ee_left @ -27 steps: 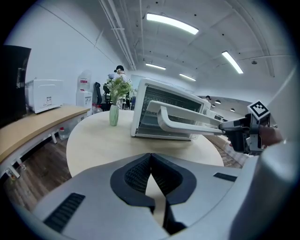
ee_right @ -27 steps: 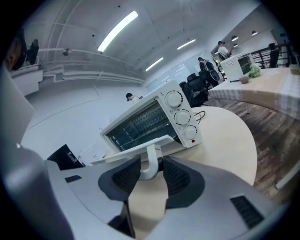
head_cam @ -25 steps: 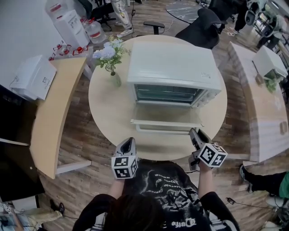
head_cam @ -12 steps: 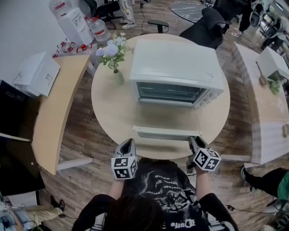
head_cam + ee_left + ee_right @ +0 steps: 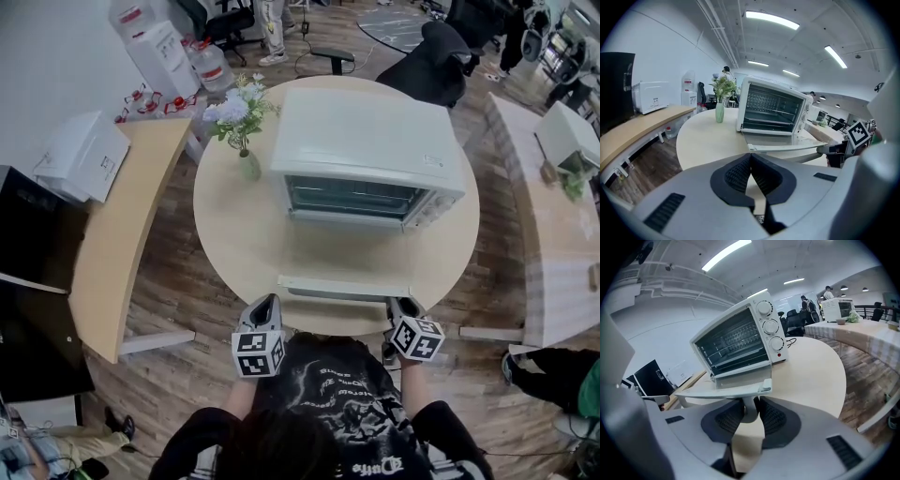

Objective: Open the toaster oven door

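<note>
The white toaster oven (image 5: 366, 155) stands on the round table (image 5: 234, 234), its glass door (image 5: 342, 288) swung down almost level toward me. In the right gripper view the door (image 5: 724, 390) lies flat above the jaws. My right gripper (image 5: 751, 404) is at the door's right front corner (image 5: 398, 305); its jaws have just been closing and now press on the door handle (image 5: 749, 414) between them. My left gripper (image 5: 265, 307) hovers at the table's near edge, left of the door, shut with nothing in it (image 5: 750, 157).
A green vase of flowers (image 5: 239, 122) stands on the table left of the oven. A curved wooden counter (image 5: 122, 234) with a white box (image 5: 80, 159) runs along the left. A black chair (image 5: 436, 56) sits behind the table, another long table (image 5: 553, 216) at the right.
The door has swung lower and further toward me. My right gripper came down and back with the handle. The left gripper has hardly moved.
</note>
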`<state>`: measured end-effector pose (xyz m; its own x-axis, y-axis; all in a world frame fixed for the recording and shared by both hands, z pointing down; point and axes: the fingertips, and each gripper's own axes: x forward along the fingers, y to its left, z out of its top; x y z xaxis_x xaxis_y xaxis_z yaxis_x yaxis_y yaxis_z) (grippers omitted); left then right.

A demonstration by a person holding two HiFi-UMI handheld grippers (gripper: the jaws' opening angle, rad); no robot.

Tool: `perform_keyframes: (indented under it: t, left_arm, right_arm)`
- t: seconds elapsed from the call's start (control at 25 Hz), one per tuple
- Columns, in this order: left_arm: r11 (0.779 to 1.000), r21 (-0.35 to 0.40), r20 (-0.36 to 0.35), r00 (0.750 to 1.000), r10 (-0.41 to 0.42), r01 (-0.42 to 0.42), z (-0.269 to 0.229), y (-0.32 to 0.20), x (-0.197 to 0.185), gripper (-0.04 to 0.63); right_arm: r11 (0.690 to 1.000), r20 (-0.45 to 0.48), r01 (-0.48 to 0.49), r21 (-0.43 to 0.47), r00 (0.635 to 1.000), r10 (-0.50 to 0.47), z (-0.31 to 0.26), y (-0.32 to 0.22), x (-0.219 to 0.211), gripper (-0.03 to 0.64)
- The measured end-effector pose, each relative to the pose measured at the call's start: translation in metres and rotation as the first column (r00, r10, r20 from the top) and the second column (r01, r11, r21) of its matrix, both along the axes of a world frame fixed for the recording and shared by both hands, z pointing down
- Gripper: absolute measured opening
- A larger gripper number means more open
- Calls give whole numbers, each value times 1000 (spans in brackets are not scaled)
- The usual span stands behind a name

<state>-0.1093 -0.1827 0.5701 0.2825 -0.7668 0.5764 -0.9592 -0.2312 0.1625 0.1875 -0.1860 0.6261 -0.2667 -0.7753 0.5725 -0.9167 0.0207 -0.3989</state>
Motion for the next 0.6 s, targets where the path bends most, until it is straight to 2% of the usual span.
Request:
perform_keyframes:
  t: [0.4,0.6]
  left_arm:
    - [1000,4,22,1000,14,-14,-1,-3,4,17]
    - [1000,3,36,999,29,-29,-2,-4,7,17]
  right_arm:
    - [999,-88,9,50,996,-5,15,3,-1,114]
    - [998,-178,34,56,984,-24,22,5,-2,117]
